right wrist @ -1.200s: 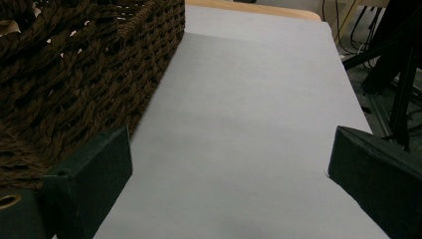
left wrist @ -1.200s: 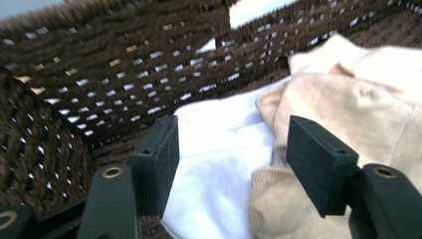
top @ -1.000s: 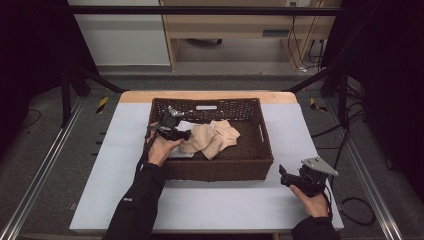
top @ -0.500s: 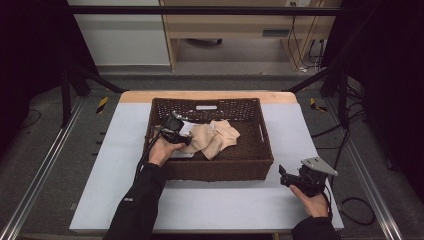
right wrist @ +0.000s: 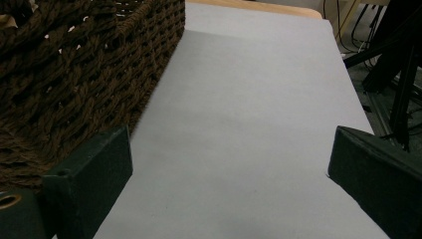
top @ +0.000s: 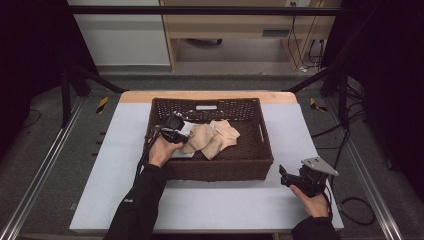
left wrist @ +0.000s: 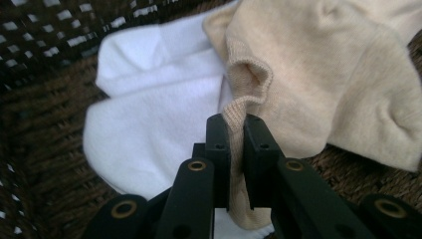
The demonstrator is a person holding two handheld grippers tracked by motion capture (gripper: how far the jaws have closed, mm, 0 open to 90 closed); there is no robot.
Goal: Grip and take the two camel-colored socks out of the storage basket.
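A dark brown wicker basket [top: 215,170] stands mid-table and holds beige socks [top: 212,139] and a white sock [top: 183,131]. My left gripper [top: 179,135] reaches into the basket's left side. In the left gripper view it [left wrist: 237,144] is shut on the ribbed cuff of a beige sock [left wrist: 318,84], which lies over the white sock [left wrist: 149,119]. My right gripper [top: 286,175] rests on the table by the basket's front right corner, with its jaws wide open [right wrist: 229,174] over bare grey table beside the basket wall [right wrist: 74,69].
The grey table top [top: 125,150] has free room left, right and in front of the basket. A wooden strip [top: 210,95] runs along the far edge. Black frame legs [top: 70,85] and cables [top: 345,145] stand around the table.
My left gripper has shifted slightly inside the basket's left side, still holding the beige sock. The right gripper has not moved.
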